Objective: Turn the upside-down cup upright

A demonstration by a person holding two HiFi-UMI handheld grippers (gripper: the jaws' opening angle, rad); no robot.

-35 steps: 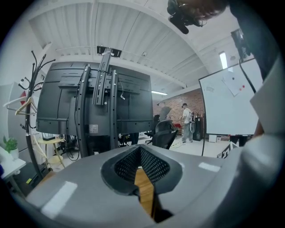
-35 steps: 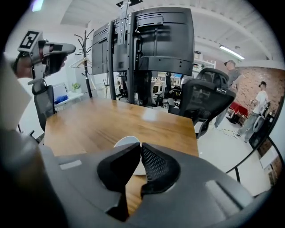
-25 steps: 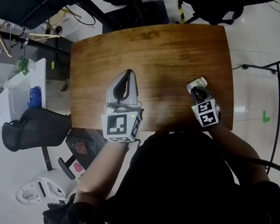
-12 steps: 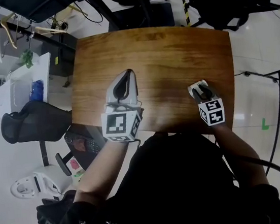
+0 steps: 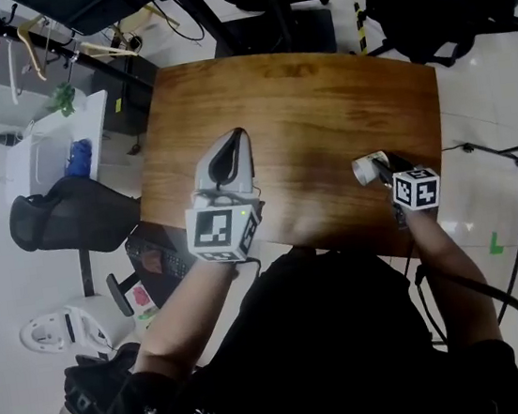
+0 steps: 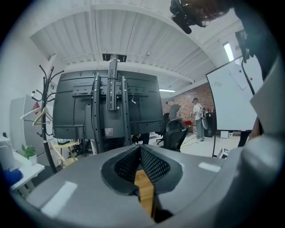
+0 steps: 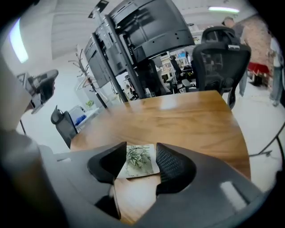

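Note:
A white paper cup [image 5: 366,168] with a green bamboo print [image 7: 139,158] rests on the wooden table [image 5: 293,102] near its right front corner. Which end is up, I cannot tell. My right gripper [image 5: 382,174] points down at it from the near side. Its jaws are opening, and the cup shows between the two dark pads [image 7: 173,164] without being pressed. My left gripper [image 5: 230,150] hovers over the table's left front part. It is shut with nothing in it, and only a thin slit shows wood [image 6: 144,191].
The table's right edge [image 5: 437,121] and front edge lie close to the cup. Black office chairs [image 5: 72,221] and monitor stands [image 7: 133,40] surround the table. A white cabinet [image 5: 53,153] stands at the left.
My right gripper has rolled and shifted right, toward the near edge. Its jaws have come apart off the cup. The left gripper has stayed put.

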